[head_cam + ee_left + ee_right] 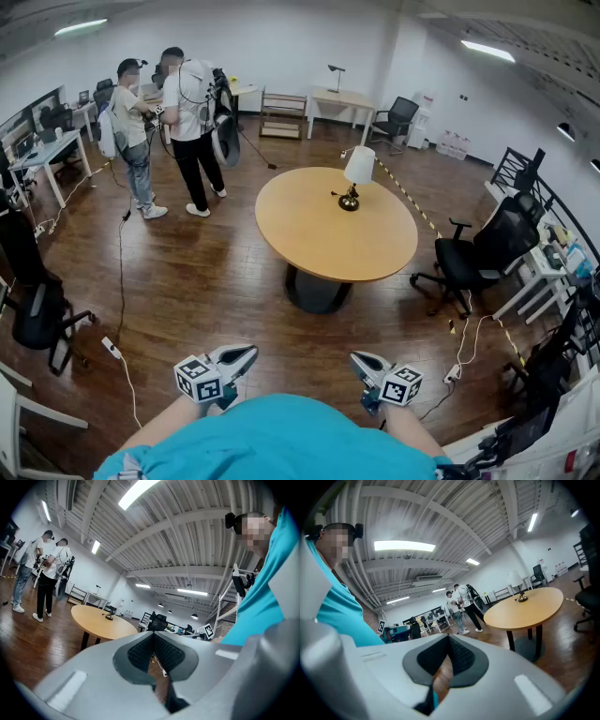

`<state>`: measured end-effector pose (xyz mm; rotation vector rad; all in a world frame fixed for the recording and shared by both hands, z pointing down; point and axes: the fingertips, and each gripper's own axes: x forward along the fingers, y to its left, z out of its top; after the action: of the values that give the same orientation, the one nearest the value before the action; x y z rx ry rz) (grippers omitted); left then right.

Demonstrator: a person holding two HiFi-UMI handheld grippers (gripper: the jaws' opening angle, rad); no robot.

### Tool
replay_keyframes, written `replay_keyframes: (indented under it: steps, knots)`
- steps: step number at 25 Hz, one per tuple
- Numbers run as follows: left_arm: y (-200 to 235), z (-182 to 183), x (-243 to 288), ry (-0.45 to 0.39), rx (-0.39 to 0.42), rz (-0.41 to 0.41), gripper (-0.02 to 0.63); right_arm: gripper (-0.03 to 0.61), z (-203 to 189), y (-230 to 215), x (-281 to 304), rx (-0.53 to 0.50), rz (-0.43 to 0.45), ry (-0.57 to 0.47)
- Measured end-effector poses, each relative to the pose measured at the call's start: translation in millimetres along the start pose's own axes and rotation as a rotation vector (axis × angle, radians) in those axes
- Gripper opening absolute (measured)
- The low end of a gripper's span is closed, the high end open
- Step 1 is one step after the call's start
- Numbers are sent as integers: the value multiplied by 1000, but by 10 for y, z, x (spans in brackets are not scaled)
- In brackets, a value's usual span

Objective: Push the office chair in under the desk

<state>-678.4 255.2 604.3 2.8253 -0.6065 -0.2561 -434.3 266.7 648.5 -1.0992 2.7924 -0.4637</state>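
A black office chair [478, 255] stands on the wood floor at the right, pulled out from a white desk [536, 274] along the right wall. In the left gripper view the same chair [158, 621] shows far off, and in the right gripper view its edge [588, 597] shows at the right. My left gripper [244, 356] and right gripper [364, 362] are held low, close to my body, a few steps from the chair. Both are shut with nothing between the pads; the left gripper [152, 635] and right gripper [449, 638] both tilt upward.
A round wooden table [336, 225] with a small lamp [356, 176] stands ahead. Two people [192, 122] stand at the back left. Another black chair [39, 317] sits at the left, a third [394, 118] at the back. A cable [120, 272] and striped tape [412, 202] cross the floor.
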Motion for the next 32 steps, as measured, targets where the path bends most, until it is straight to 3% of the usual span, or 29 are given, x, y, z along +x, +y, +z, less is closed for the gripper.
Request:
replay_keyframes:
  steps: [3,14,19,24,27,32]
  knots:
    - [-177,-47,301,13,36,-23,28,1,79,-144,-287,2,-7,-3]
    - [-1137,-458,1736,48,35,-107,28,0,441,-856,-1795,1,-86,-46]
    - [-980,-474,1993,61,16,-161,28,1,539,-1127,-1733,-14,-130,-51]
    - [-496,-607,2339,68,-4,-206,28,0,537,-1600,-1577,-39,-176,-53]
    - [-378,-353,2627,74,21,-259,28,0,859,-1749,-1548,-50,-220,-73]
    - [-168,464,2882,101,53,-372,28,2,1614,-1676,-1302,-41,-320,-125]
